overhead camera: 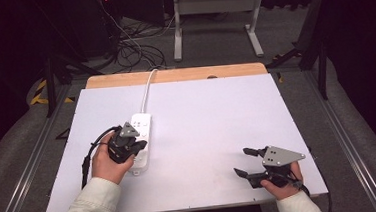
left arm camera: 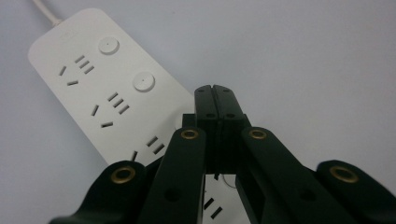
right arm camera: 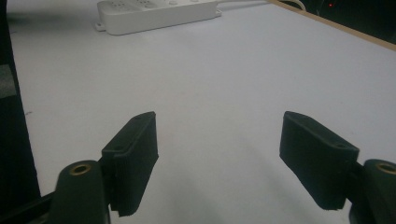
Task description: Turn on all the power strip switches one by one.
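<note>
The left hand-held black two-jaw gripper, jaws pressed together on nothing, hovers over the near end of the white plastic power strip lying left of centre on the white table. A slanted push could skid the strip. The right gripper rests wide open, near right.

a white table top with a wooden far edge stands on grey carpet; tangled cables and a white frame lie beyond, in dark surroundings.
</note>
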